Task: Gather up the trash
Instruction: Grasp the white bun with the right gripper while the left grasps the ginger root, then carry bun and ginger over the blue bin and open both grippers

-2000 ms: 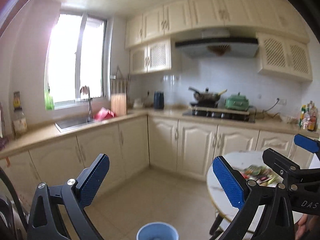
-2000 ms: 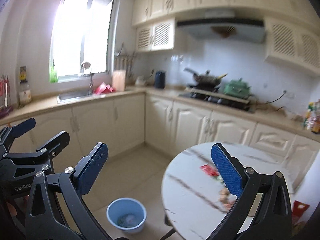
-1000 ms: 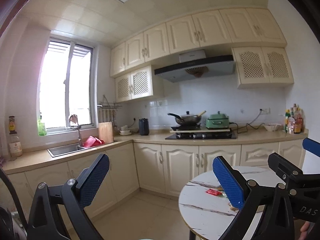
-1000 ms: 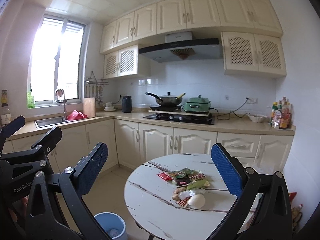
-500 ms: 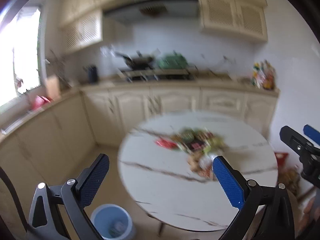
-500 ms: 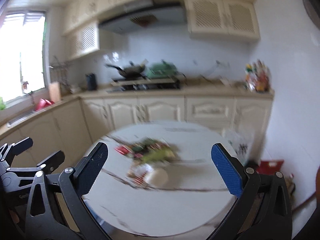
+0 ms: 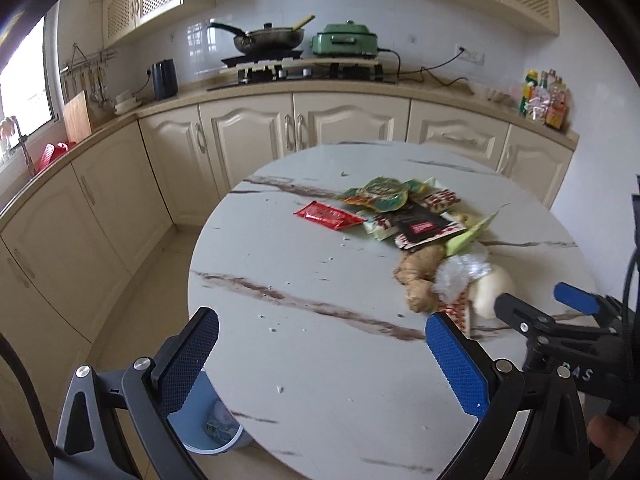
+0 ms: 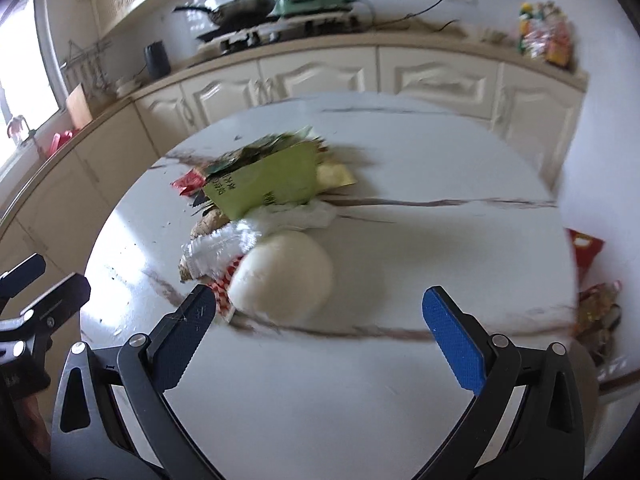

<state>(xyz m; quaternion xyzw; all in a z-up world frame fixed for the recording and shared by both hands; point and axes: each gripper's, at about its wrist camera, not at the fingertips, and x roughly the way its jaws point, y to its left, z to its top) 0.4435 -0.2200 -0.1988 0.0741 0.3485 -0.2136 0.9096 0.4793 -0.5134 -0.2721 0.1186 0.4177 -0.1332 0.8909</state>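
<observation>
A pile of trash lies on the round marble table (image 7: 320, 360): a red wrapper (image 7: 328, 215), a black packet (image 7: 422, 227), a green packet (image 8: 272, 186), a ginger root (image 7: 420, 276), crumpled clear plastic (image 8: 218, 248) and a white round lump (image 8: 282, 276). My left gripper (image 7: 324, 360) is open and empty above the table's near edge, left of the pile. My right gripper (image 8: 320, 328) is open and empty, just in front of the white lump. A blue bin (image 7: 204, 428) stands on the floor under the table's left edge.
Cream kitchen cabinets (image 7: 248, 148) run along the back and left walls. A stove with a pan (image 7: 268, 38) and a green pot (image 7: 346, 42) stands on the counter. Bottles (image 7: 544, 96) stand at the counter's right end. Red bags (image 8: 588, 252) lie right of the table.
Both grippers have swung from facing the kitchen wall down and toward the table. The trash pile is now close in front, and the right gripper has come up to the white lump.
</observation>
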